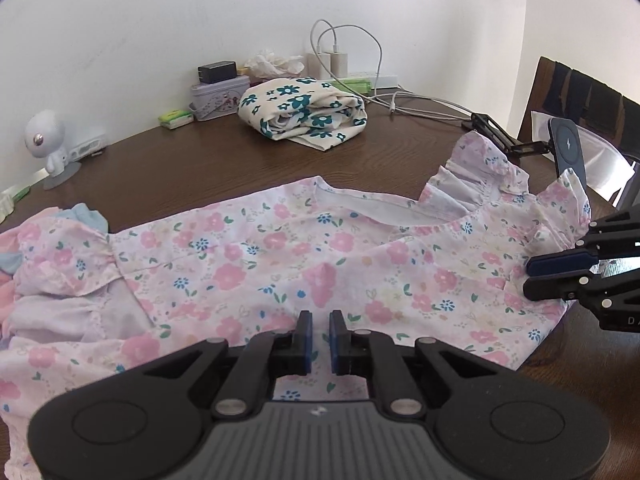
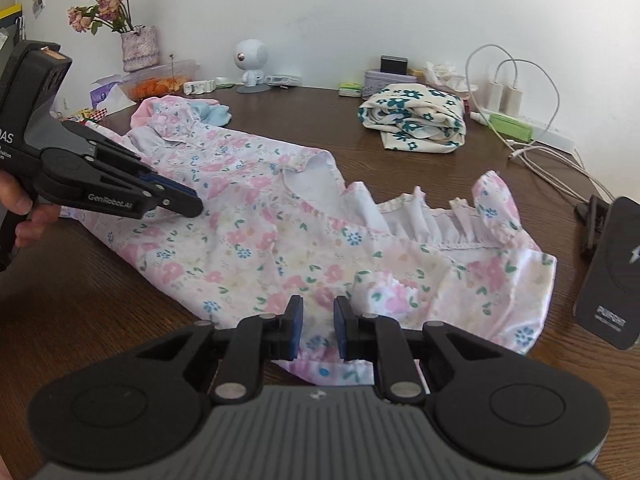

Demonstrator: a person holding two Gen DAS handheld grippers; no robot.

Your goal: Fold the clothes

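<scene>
A pink floral dress (image 1: 280,248) lies spread flat on the brown table (image 1: 200,160), neckline toward the wall and ruffled sleeves at both ends. My left gripper (image 1: 321,320) hovers over the dress's near edge, pads almost together, with no cloth bunched between them. From the right wrist view the same left gripper (image 2: 198,206) rests low over the dress (image 2: 280,240), a hand (image 2: 24,208) holding it. My right gripper (image 2: 318,308) stands slightly open above the dress's right part, cloth lying loose under the gap. It also shows as the right gripper (image 1: 528,276) beside the right ruffled sleeve.
A folded cream cloth with teal flowers (image 1: 304,112) sits behind the dress. Along the wall are a tin box (image 1: 218,98), chargers with cables (image 1: 420,100), a white figurine (image 2: 250,60) and a flower vase (image 2: 138,48). A dark phone stand (image 2: 608,280) stands right; a chair (image 1: 580,88) behind it.
</scene>
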